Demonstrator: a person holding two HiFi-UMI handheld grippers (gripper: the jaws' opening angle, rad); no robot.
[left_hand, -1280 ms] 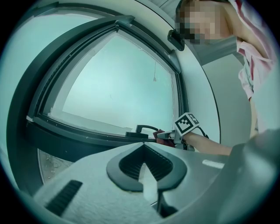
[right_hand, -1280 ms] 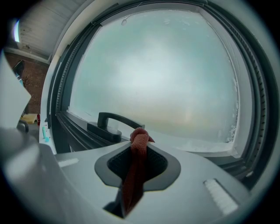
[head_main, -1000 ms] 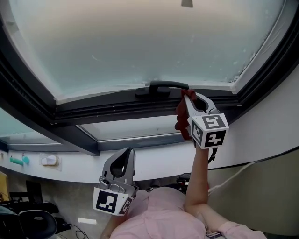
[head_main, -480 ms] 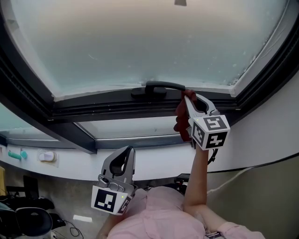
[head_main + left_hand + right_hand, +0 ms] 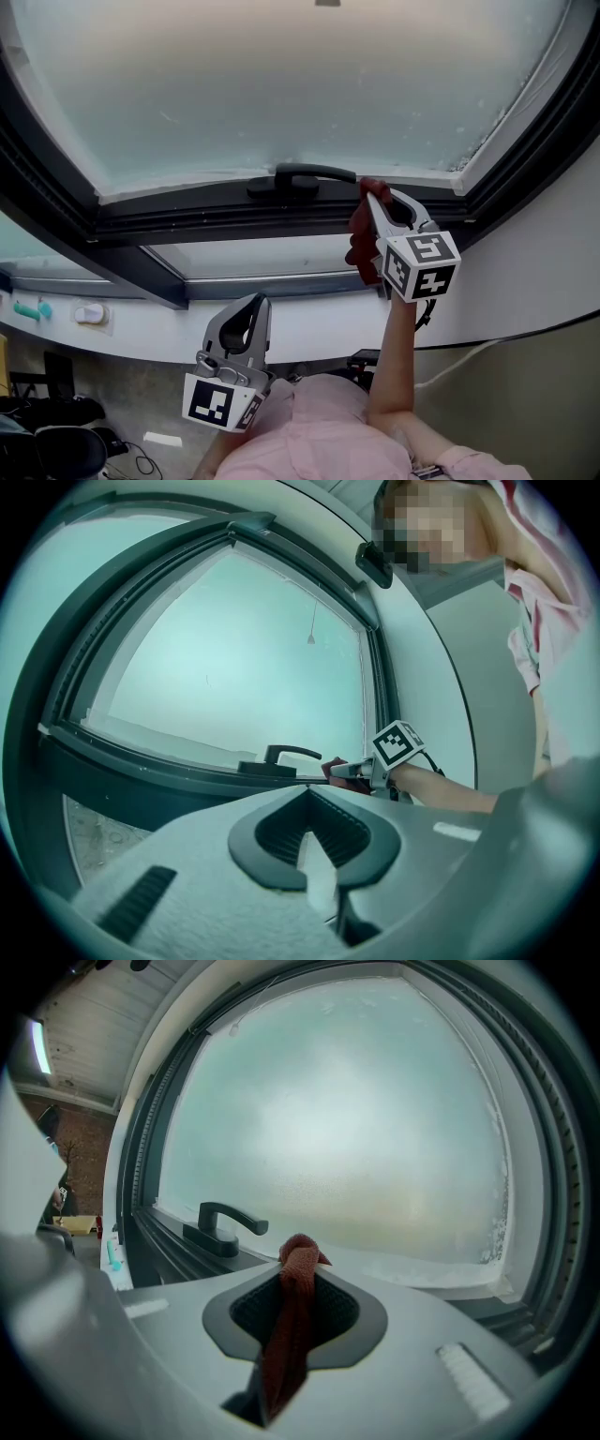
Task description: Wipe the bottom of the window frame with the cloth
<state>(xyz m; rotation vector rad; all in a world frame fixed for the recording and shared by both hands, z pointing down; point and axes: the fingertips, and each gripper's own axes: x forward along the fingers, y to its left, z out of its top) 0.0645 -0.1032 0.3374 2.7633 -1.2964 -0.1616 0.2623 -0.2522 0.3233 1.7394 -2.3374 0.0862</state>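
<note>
A: Found the right gripper (image 5: 370, 192) yet?

B: Yes. Reaches up on a bare forearm (image 5: 396, 356) to the dark grey bottom rail of the window frame (image 5: 216, 214). Has its jaws clamped tight on a dark red cloth (image 5: 360, 242).

A: And from the right gripper view?

B: Shows that cloth (image 5: 292, 1326) as a twisted strip pinched between the pads, with a bunched end poking out past the tips. Points at the rail just to the right of a black lever handle (image 5: 225, 1222), below the frosted glass pane (image 5: 356, 1110).

A: Touching the rail?

B: Cannot tell (looks very close from the left gripper view, but too small there to settle). Sits right at the rail's upper edge, beside the tip of the handle.

A: Now the left gripper (image 5: 255, 306).

B: Hangs low, well apart from the frame, in front of a pink shirt (image 5: 309, 436). Points upward toward the white ledge (image 5: 141, 330) under the window. Has its jaws pressed together on nothing.

A: Anything else on that ledge?

B: Far left, a small teal item (image 5: 33, 309) beside a small white one (image 5: 91, 313).
</note>
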